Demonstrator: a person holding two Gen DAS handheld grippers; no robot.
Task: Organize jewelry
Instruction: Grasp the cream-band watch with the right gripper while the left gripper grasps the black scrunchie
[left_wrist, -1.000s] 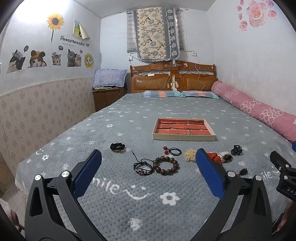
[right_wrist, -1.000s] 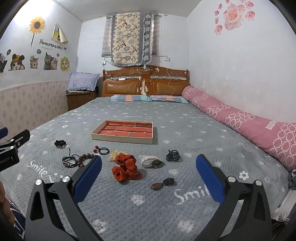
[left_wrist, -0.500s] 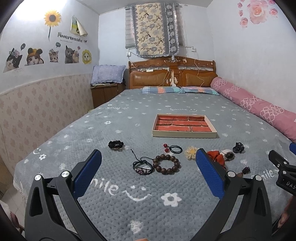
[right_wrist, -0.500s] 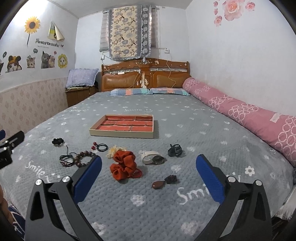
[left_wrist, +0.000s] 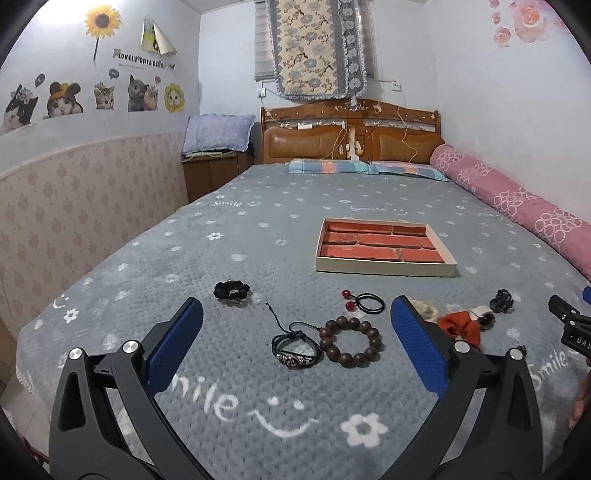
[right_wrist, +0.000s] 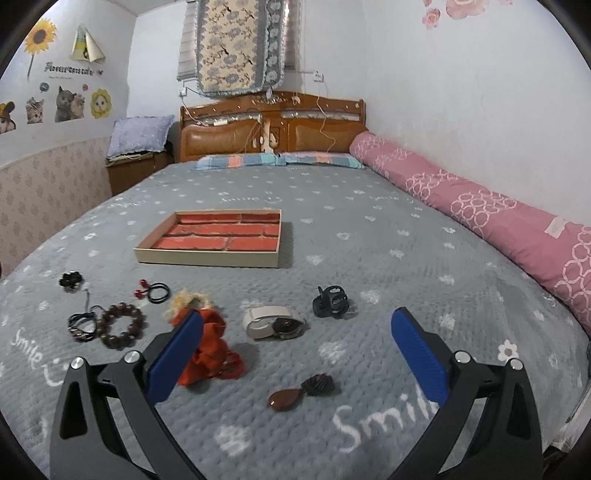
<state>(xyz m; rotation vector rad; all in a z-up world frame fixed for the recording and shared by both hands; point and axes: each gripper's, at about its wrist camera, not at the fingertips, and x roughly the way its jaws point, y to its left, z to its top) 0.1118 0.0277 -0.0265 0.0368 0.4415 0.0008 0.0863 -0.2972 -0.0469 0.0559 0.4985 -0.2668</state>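
Jewelry lies scattered on the grey bedspread. My left gripper (left_wrist: 295, 321) is open and empty, just short of a black cord bracelet (left_wrist: 295, 349) and a brown bead bracelet (left_wrist: 350, 342). My right gripper (right_wrist: 295, 332) is open and empty above a white-strap watch (right_wrist: 271, 322), a brown pendant (right_wrist: 284, 400) and an orange scrunchie (right_wrist: 208, 349). A shallow tray (left_wrist: 384, 266) with a red brick-pattern lining lies further up the bed; it also shows in the right wrist view (right_wrist: 207, 256).
A black hair tie with red beads (left_wrist: 364, 301), a black scrunchie (left_wrist: 231, 290) and a black claw clip (right_wrist: 330, 301) also lie on the bed. A pink bolster (right_wrist: 480, 210) runs along the right wall. The bed's near edge is just below the grippers.
Both grippers have moved forward and lower toward the items; the right gripper has also shifted so the scrunchie sits behind its left finger. Both stay open.
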